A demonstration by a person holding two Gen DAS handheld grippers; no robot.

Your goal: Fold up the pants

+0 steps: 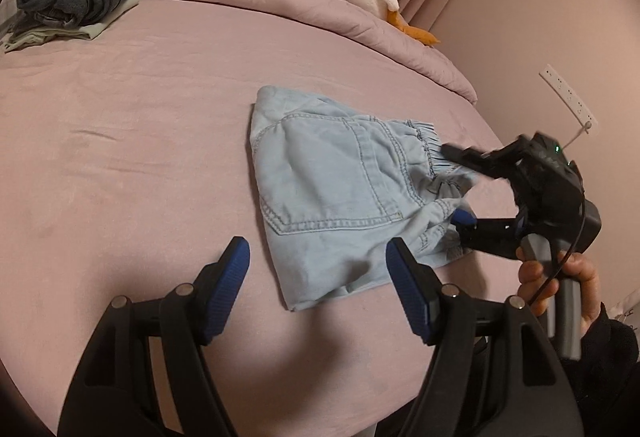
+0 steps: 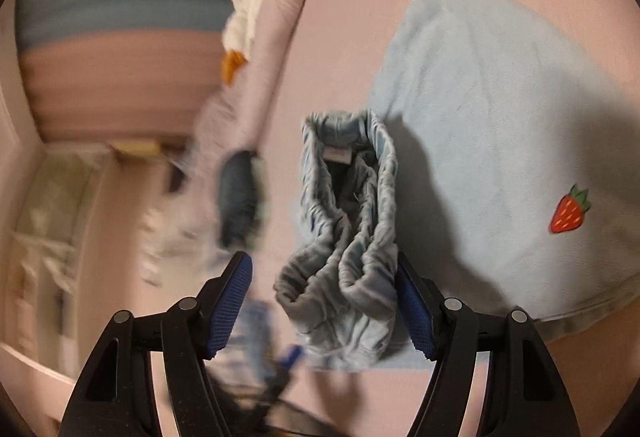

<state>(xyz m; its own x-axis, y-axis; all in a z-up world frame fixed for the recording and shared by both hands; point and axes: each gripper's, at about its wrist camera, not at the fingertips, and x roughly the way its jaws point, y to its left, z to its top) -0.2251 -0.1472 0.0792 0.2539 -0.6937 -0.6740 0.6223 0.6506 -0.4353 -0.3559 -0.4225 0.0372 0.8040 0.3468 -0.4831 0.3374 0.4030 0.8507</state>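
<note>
1. A pink-sheeted bed (image 1: 140, 141) carries the folded pale-denim pants (image 1: 332, 193), lying right of centre.
2. Left gripper (image 1: 320, 293) hangs spread and empty at the near hem.
3. Right gripper (image 2: 324, 301), fingers apart, straddles the bunched waistband (image 2: 348, 221), seemingly ready to square it.

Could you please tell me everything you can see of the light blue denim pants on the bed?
The light blue denim pants lie folded into a compact bundle on the pink bedsheet. A back pocket with stitched seams faces up, and the gathered elastic waistband points toward the right gripper, whose open fingers straddle it. The left gripper stands open at the bundle's near edge, apparently not gripping it.
</note>
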